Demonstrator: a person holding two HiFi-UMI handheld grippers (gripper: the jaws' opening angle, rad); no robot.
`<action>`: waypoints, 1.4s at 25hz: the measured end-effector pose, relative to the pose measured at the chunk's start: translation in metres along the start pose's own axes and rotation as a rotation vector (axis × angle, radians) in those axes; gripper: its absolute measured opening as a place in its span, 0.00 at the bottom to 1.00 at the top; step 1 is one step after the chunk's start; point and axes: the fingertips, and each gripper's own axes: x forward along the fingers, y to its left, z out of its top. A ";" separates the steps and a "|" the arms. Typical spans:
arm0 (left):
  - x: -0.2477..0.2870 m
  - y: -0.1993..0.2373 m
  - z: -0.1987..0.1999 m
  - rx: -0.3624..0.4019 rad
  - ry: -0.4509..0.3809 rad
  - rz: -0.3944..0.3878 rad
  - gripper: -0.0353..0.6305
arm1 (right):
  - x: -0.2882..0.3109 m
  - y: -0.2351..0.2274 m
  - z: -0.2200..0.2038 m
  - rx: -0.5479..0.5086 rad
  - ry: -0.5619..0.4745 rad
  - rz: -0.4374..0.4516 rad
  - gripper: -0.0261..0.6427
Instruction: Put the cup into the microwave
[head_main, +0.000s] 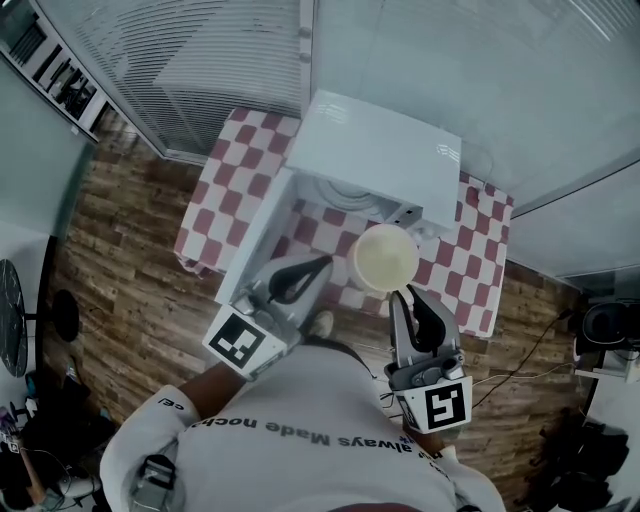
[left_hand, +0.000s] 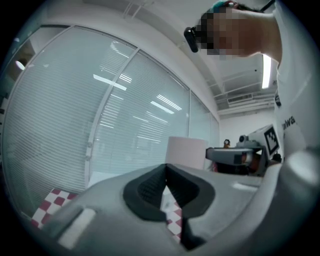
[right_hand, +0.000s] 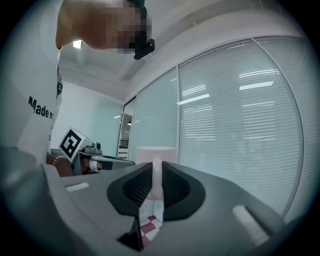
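Microwave (head_main: 380, 150) stood on the checked table (head_main: 470, 262), its door (head_main: 258, 232) swung open leftward. Right gripper (head_main: 405, 295), reaching forward, pinched the cup (head_main: 386, 257) by its handle, just before the opening. Left gripper (head_main: 318, 265) lay beside the door, jaws pressed together, empty. Shirt (right_hand: 41, 107) read "Made".

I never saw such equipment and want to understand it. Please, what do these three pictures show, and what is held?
There is no robot: a person in a white shirt holds a two-jaw tool in each hand. One picture comes from a camera on the person's head, looking down; the other two from cameras riding on the tools. On the red-and-white checked tablecloth stands a white box-shaped microwave, its door open. The right tool is shut on the handle of a pale round cup, held near the open microwave. The left tool is shut and empty.
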 end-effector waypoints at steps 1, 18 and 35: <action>0.006 0.000 -0.001 -0.004 0.000 0.004 0.06 | 0.001 -0.006 -0.002 0.002 0.003 0.004 0.10; 0.032 0.022 -0.016 -0.031 0.026 0.041 0.06 | 0.025 -0.034 -0.017 0.017 0.019 0.027 0.10; 0.036 0.076 0.007 -0.004 0.008 -0.001 0.06 | 0.073 -0.031 -0.001 0.017 0.002 -0.025 0.10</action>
